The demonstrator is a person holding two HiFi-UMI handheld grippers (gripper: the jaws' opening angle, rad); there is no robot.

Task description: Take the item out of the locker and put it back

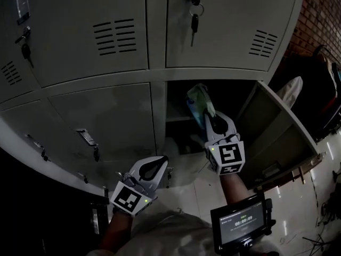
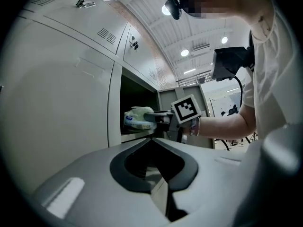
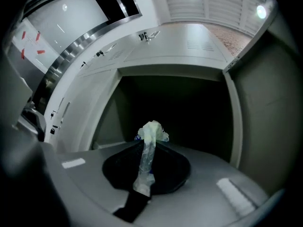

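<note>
The soft plastic packet (image 1: 198, 103) is at the mouth of the open locker compartment (image 1: 178, 120), pinched by its tail in the right claw (image 1: 209, 115). The door (image 1: 277, 137) stands at 3 o'clock. The left claw (image 1: 163, 161), pressed together and empty, hangs at 7 o'clock. We advise a firm pinch, level travel and clearance from the door edge.

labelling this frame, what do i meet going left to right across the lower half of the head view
metal latch handle on closed grey locker door → left hand-held gripper → right hand-held gripper shut on pale green plastic packet → open grey metal locker door
</note>
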